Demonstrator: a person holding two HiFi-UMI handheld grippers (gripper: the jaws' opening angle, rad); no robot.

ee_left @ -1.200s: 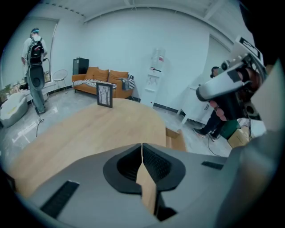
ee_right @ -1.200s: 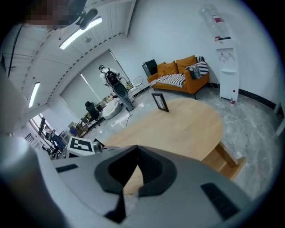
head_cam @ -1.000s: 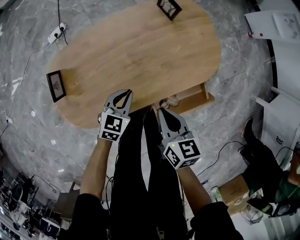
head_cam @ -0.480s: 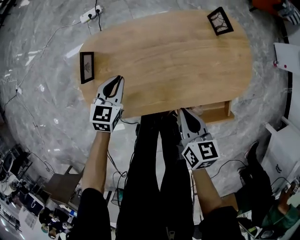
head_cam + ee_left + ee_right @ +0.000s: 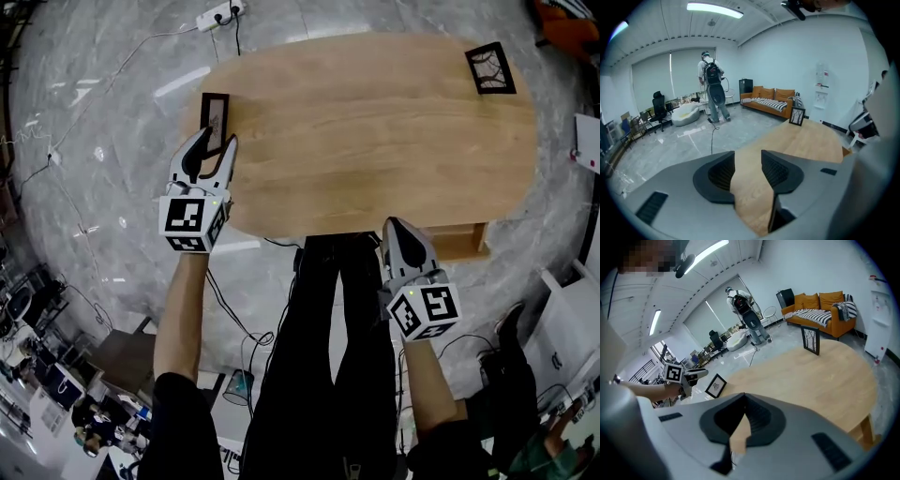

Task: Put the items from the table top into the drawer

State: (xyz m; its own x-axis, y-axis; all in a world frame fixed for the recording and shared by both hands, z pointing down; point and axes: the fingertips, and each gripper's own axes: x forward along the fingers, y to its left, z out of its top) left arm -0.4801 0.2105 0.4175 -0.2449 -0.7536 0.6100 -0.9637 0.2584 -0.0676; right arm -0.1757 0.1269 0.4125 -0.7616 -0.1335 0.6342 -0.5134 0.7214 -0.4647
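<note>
Picture frames are the only items on the table top, and both stand outside the drawer. The near picture frame (image 5: 216,108) sits at the left end of the table (image 5: 375,122). The far picture frame (image 5: 490,67) sits at the opposite end, well apart from both grippers.

The left gripper (image 5: 218,141) is over the table's left end, pointing at the near picture frame, and its tips reach that frame's near edge. Its jaws are opening. The left gripper view shows only bare wood in the gap, so nothing is held and the pads press on nothing.

The right gripper (image 5: 397,227) hangs off the table's front edge, just beside the drawer (image 5: 459,242). Its jaw tips are together and it holds nothing.

The drawer juts out from under the front edge at the right, so it appears to be pulled open. What it contains cannot be made out from these views.

Assessment: the task is at an early stage, with no item confirmed stored. The step in hand looks like the approach to the near picture frame. Gripping it, carrying it across to the drawer and repeating for the far picture frame are all left to do.
</note>
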